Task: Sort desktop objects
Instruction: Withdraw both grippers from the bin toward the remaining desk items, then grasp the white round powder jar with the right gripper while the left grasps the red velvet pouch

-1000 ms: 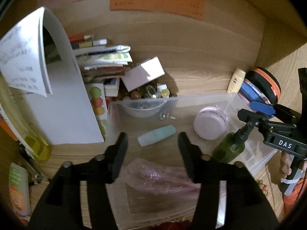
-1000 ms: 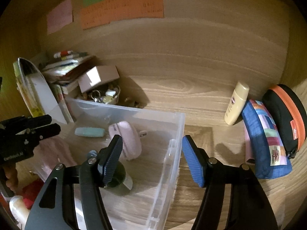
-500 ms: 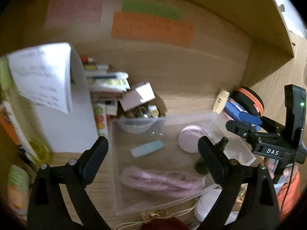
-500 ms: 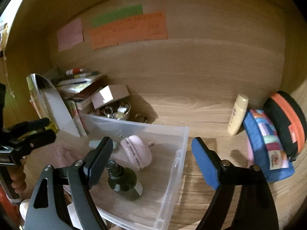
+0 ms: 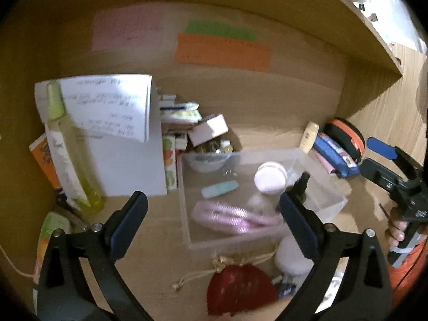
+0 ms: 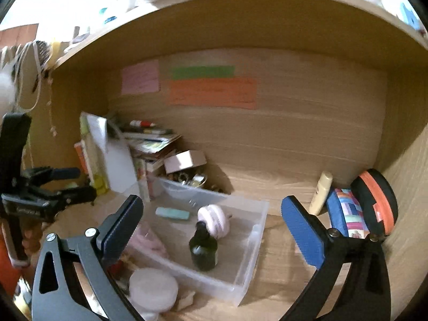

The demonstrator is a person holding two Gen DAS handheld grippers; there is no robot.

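A clear plastic bin stands on the wooden desk. It holds a dark green pump bottle, a pink round case, a teal tube and a pink bag. My left gripper is open and empty, pulled back above the bin's near edge. My right gripper is open and empty, back from the bin. Each gripper shows in the other's view, the left and the right.
A red drawstring pouch and a white jar lie in front of the bin. A cream bottle, blue pouch and black-orange case stand right. Books, papers, a yellow spray bottle and a bowl of trinkets crowd the left.
Both grippers have opened wide and pulled back and up from the bin. The green bottle stands released inside the bin.
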